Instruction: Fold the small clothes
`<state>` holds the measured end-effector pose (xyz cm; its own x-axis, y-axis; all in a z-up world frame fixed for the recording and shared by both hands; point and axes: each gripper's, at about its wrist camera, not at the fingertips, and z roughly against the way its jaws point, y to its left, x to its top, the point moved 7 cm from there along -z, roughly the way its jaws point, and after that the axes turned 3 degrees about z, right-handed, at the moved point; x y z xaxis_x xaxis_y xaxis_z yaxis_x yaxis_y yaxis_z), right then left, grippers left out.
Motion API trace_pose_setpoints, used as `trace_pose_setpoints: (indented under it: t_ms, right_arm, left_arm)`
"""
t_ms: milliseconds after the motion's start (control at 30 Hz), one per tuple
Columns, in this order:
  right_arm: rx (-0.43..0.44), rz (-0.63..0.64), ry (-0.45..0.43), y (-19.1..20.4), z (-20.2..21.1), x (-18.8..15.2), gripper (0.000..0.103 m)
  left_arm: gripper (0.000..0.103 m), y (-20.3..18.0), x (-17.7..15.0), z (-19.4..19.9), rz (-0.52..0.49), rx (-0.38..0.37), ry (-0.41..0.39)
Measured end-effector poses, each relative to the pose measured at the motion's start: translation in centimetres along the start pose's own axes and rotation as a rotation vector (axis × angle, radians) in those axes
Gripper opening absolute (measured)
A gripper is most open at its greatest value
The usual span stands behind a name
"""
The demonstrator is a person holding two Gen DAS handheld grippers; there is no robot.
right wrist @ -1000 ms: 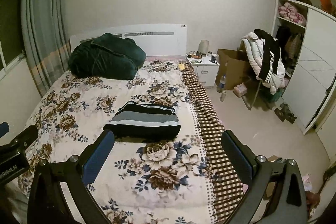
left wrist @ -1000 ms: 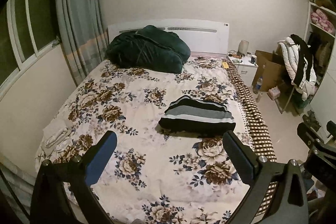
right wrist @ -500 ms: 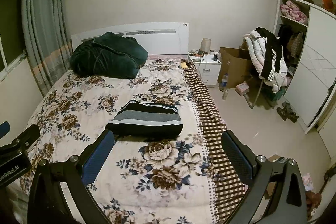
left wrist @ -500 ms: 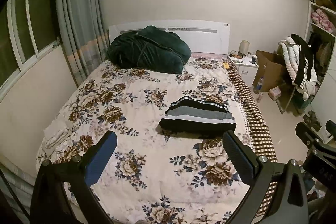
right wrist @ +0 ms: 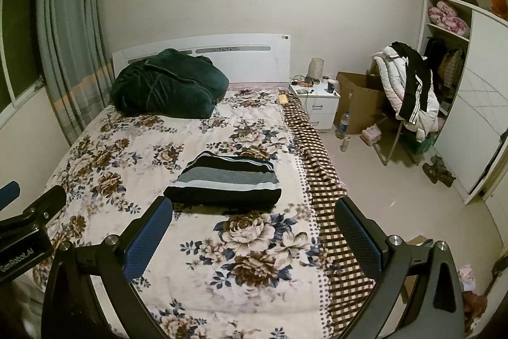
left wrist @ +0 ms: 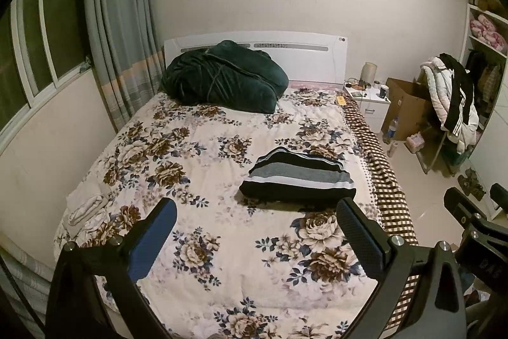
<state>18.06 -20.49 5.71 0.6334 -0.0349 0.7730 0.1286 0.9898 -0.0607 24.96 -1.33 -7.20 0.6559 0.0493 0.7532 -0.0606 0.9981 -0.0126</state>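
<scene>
my left gripper (left wrist: 255, 220): fingers wide apart, empty | my right gripper (right wrist: 254, 220): same | folded striped garment (right wrist: 225, 180) at 12 o'clock on bed (right wrist: 95, 154)

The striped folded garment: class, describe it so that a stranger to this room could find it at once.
Start at the bed with the floral cover. On its right half, near the checked edge, lies the striped folded garment. Its black, grey and white bands set it apart from the dark green bundle at the headboard and the pale cloths at the left edge.
</scene>
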Motion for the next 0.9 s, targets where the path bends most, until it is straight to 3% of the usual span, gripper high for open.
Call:
trace_pose_setpoints:
  t_ms: [900]
  right_arm:
    - [0.017,0.003,0.003,0.97,-0.50,-0.09,0.103]
  left_arm:
    - [0.103,-0.40,0.35,0.42,0.005,0.001,0.008]
